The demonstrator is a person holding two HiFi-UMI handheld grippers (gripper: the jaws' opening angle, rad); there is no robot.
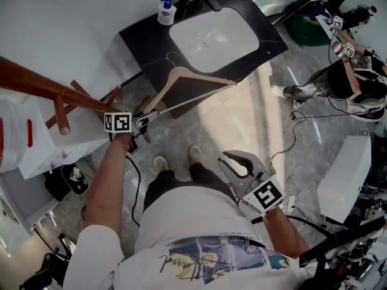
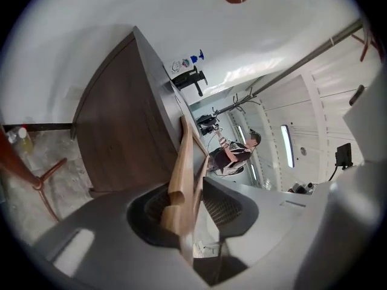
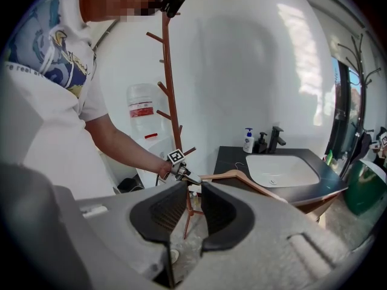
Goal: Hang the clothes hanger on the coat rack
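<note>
Coat rack (image 1: 42, 84): red-brown wood with pegs, far left.
Left gripper (image 1: 147, 118): jaws pinch one arm-end of the clothes hanger (image 1: 199, 75).
Clothes hanger: pale wood, triangular with crossbar, thin wire hook; held in the air before the dark sink counter (image 1: 145, 34), apart from the rack.
Right gripper (image 1: 236, 164): jaws spread, empty.

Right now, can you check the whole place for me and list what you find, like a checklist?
Surface: dark counter with a white sink; shiny tiled floor.
Job's things: wooden hanger, one end in the left gripper; brown coat rack at the left.
Clutter: soap bottle beside the sink.
Grippers: left gripper's fingers closed on the hanger; right gripper open, nothing between its fingers.
Cables: black cable on the floor at the right.
Surroundings: white wall; another person at the far right.
</note>
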